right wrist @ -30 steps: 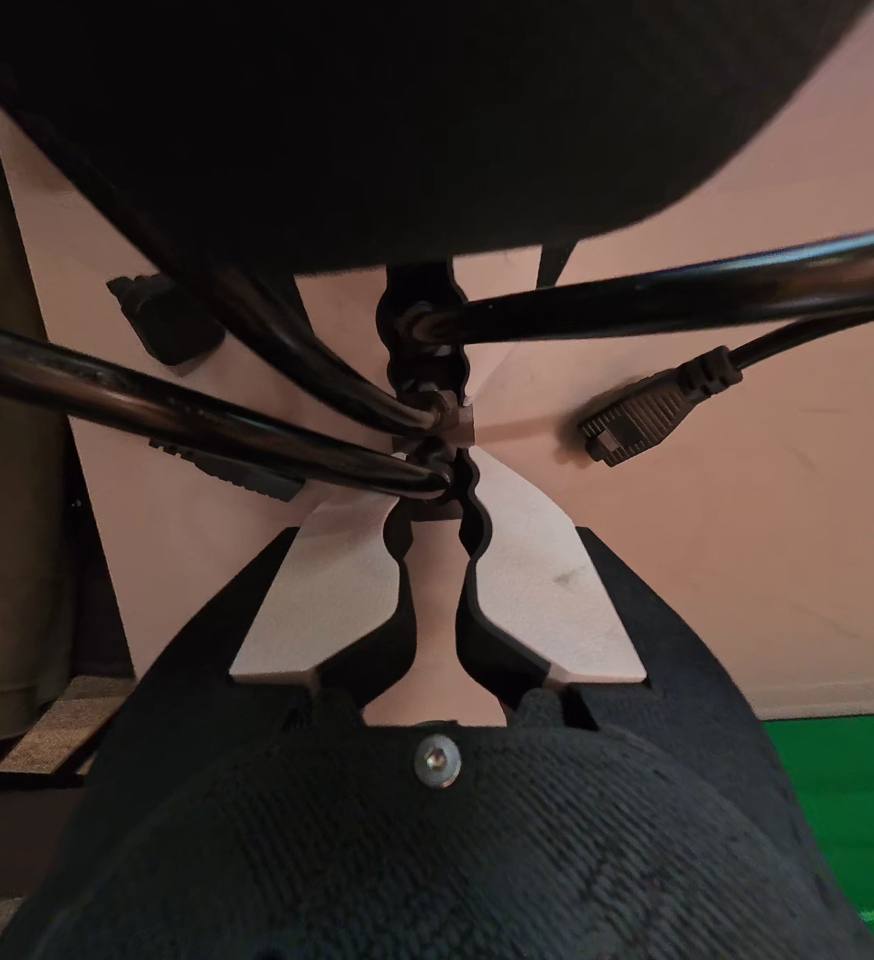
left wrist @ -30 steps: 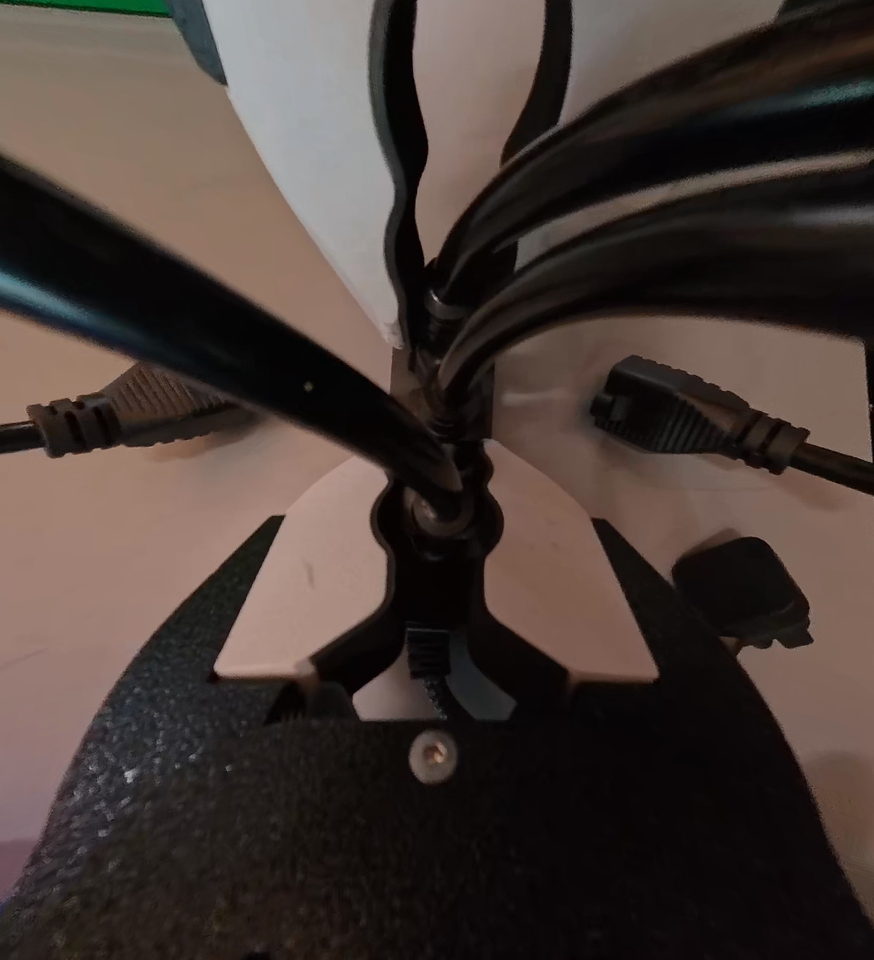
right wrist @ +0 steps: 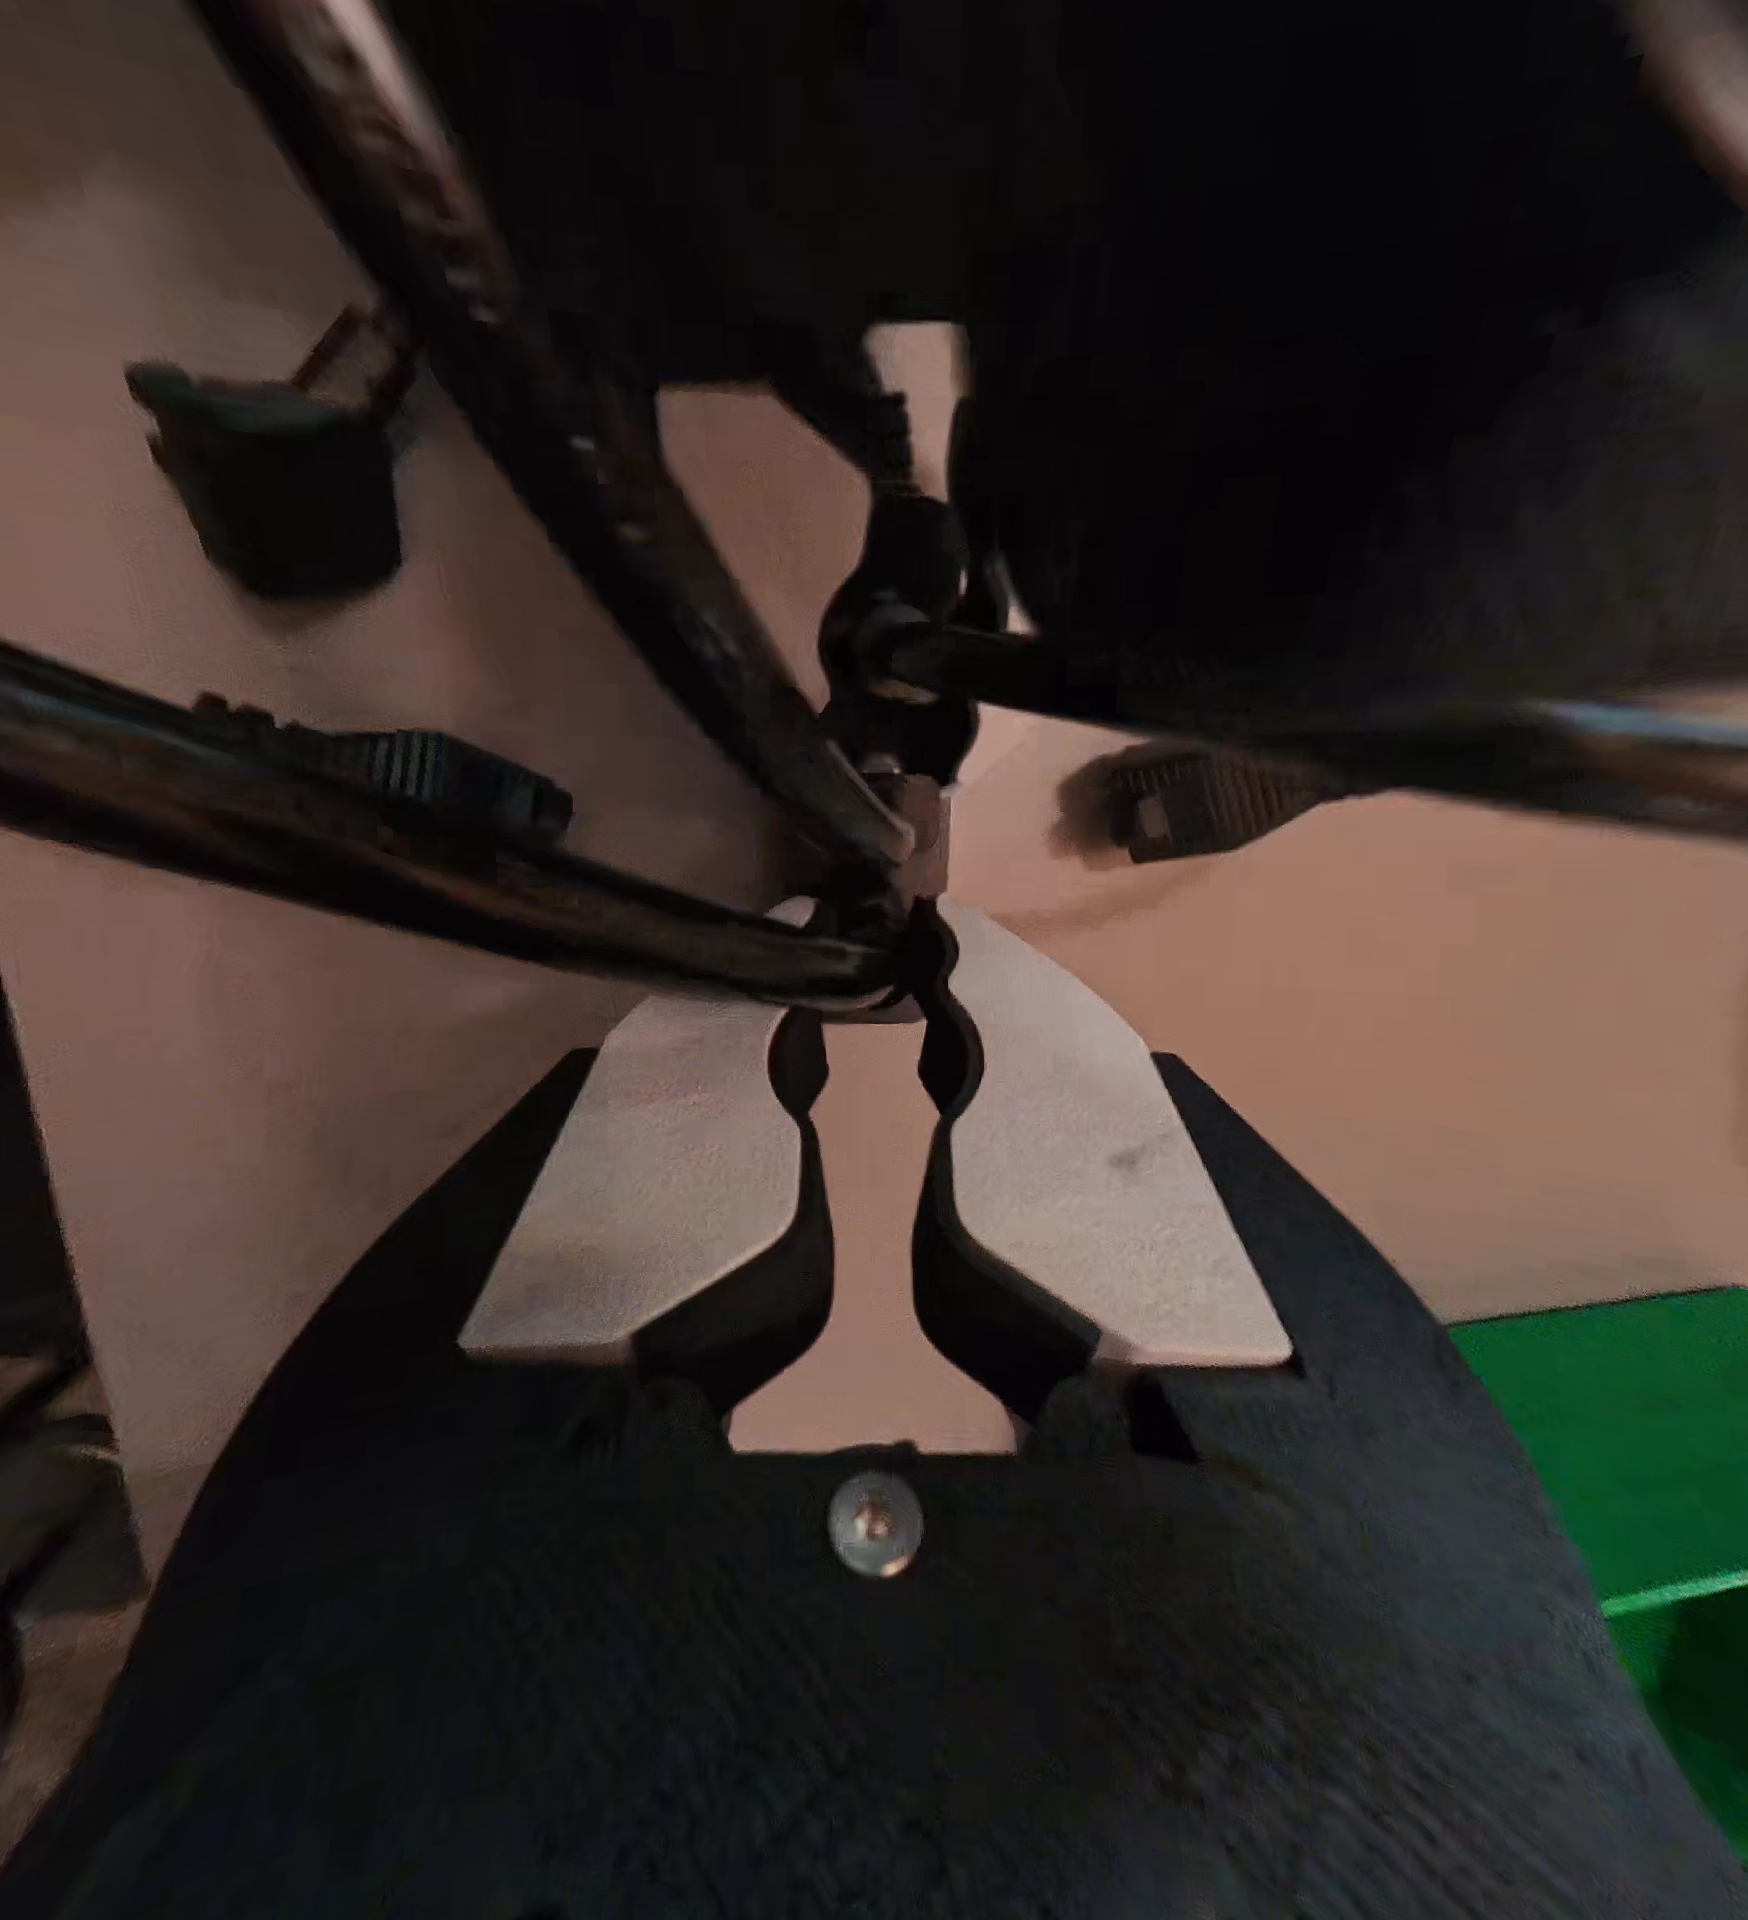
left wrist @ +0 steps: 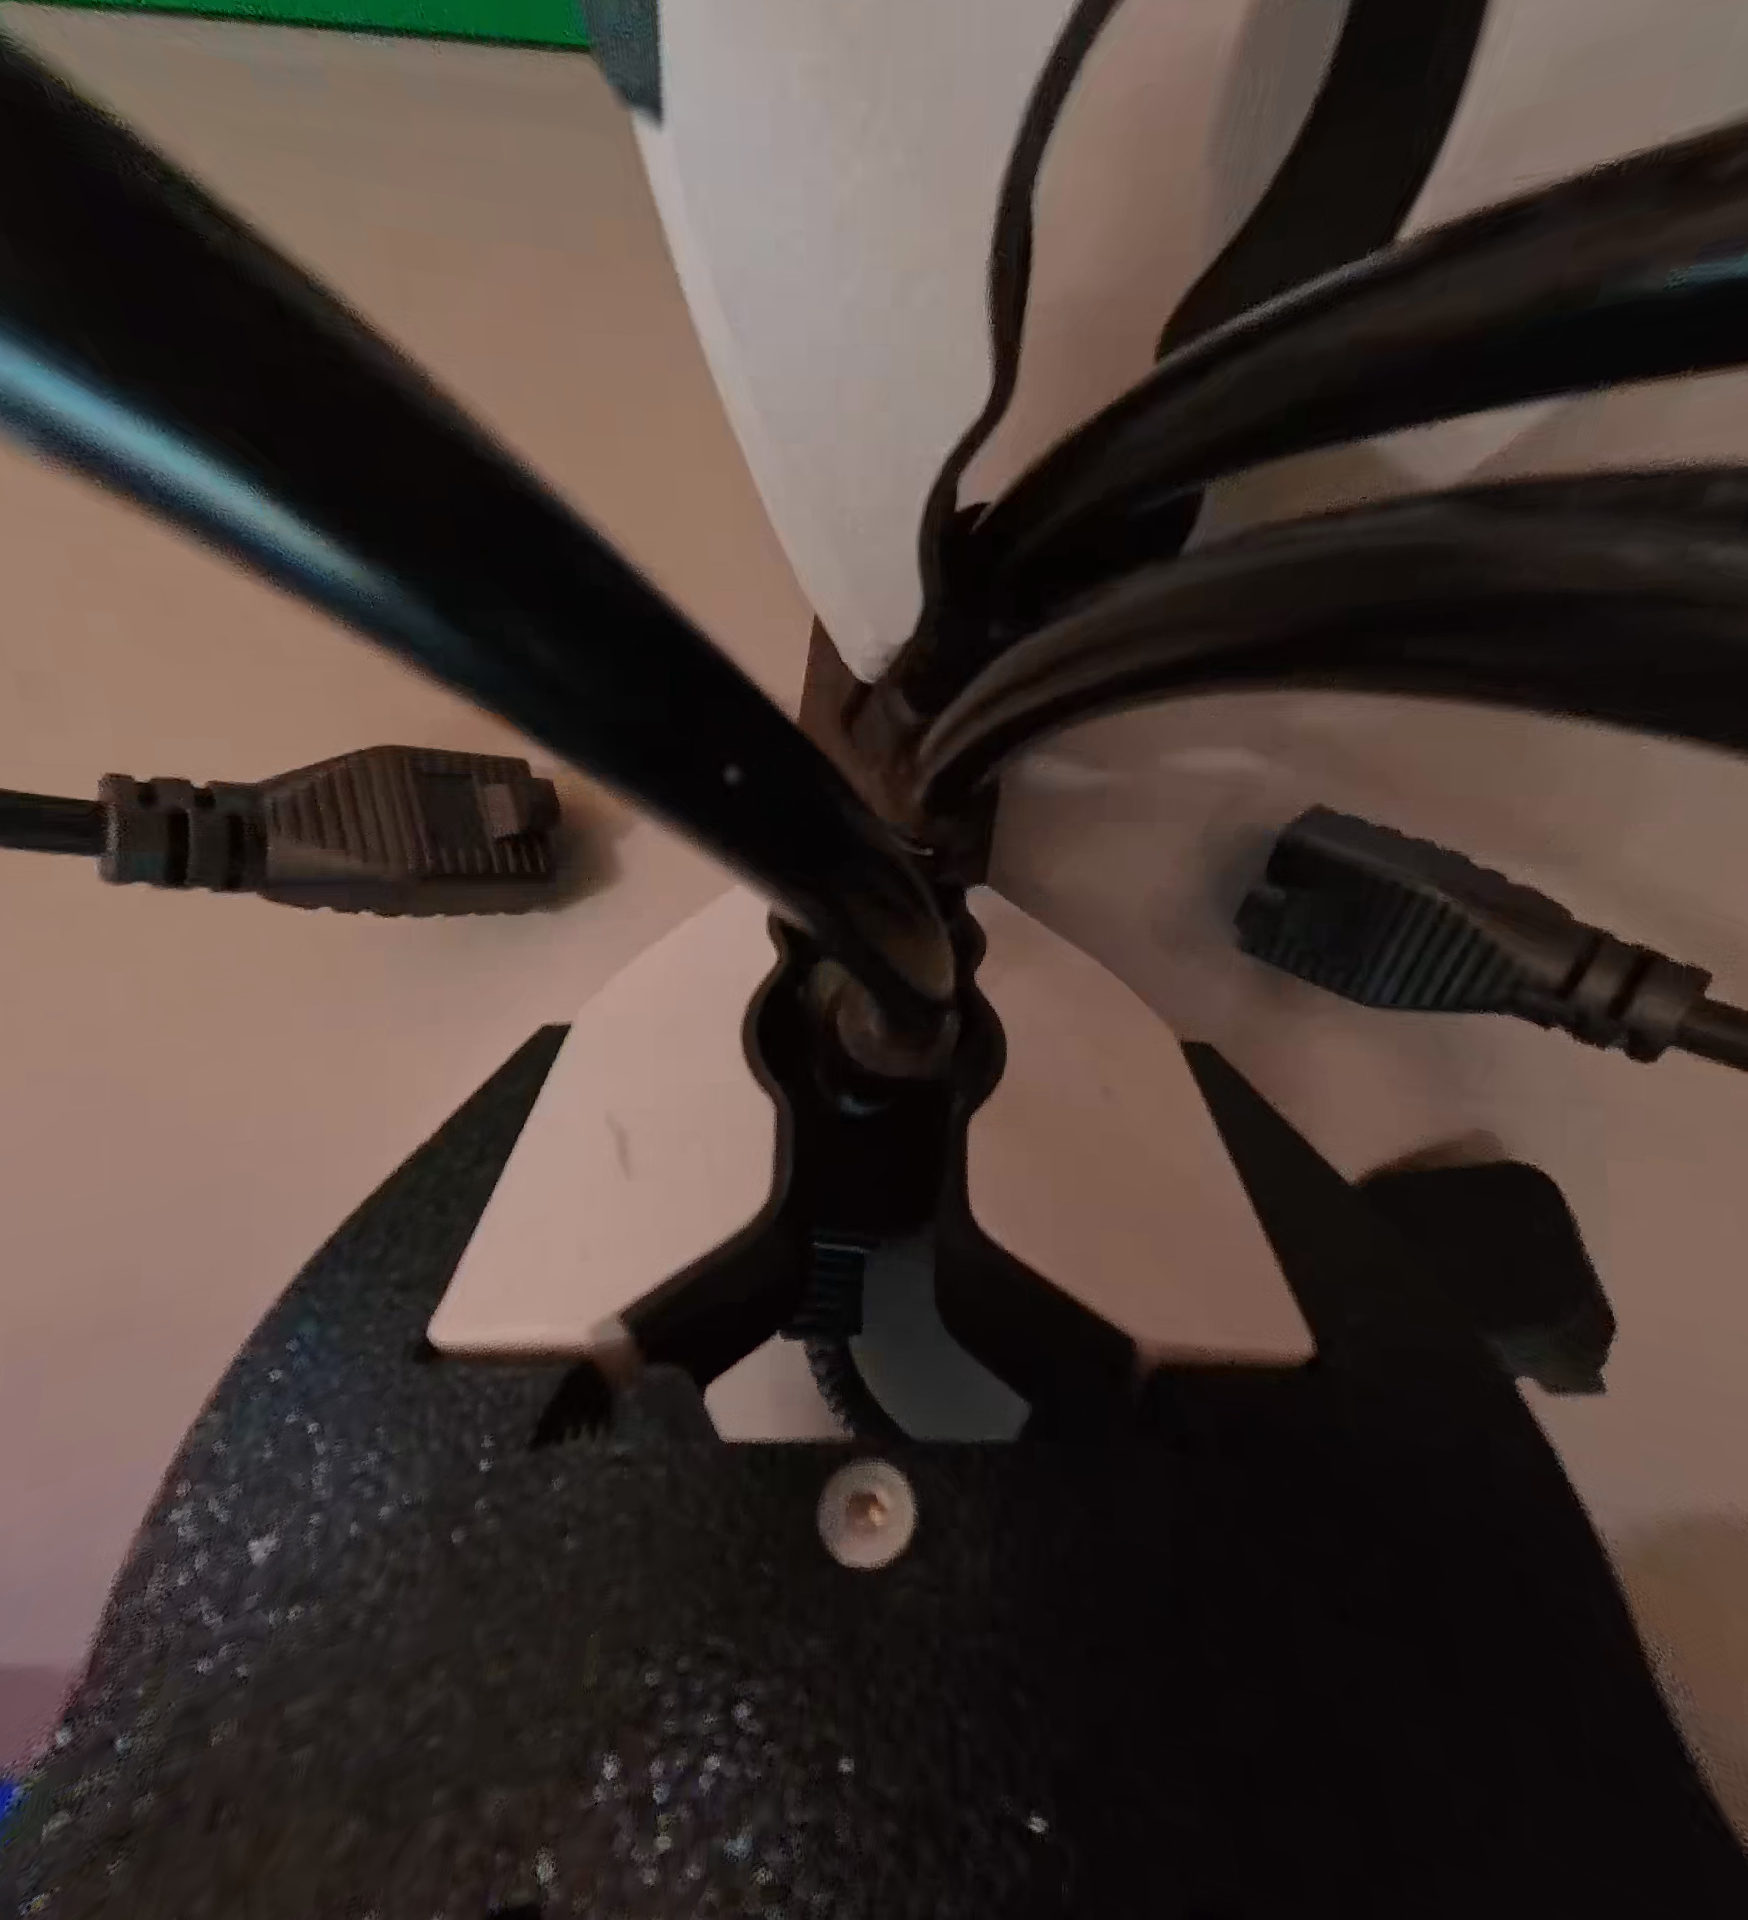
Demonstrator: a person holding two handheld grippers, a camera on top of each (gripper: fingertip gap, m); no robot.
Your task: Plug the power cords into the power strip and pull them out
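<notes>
Fingers [left wrist: 937,1174] of the left gripper [left wrist: 875,1029] and the right gripper [right wrist: 875,961] both pinch tight on one black power cord bundle [left wrist: 1369,644] (no power strip shows), holding it above the tabletop [left wrist: 226,1143], likely to untangle it.

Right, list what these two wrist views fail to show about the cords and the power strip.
- Power strip: in neither view; nothing tells where it sits.
- Left gripper: shut on a black cord; its far end runs off the left edge.
- Right gripper: shut on a cord bundle; motion blur hides how many strands.
- Loose plug, right wrist view: blurred, prongs unreadable.
- Upper right wrist view: the other gripper's dark body blocks everything behind.
</notes>
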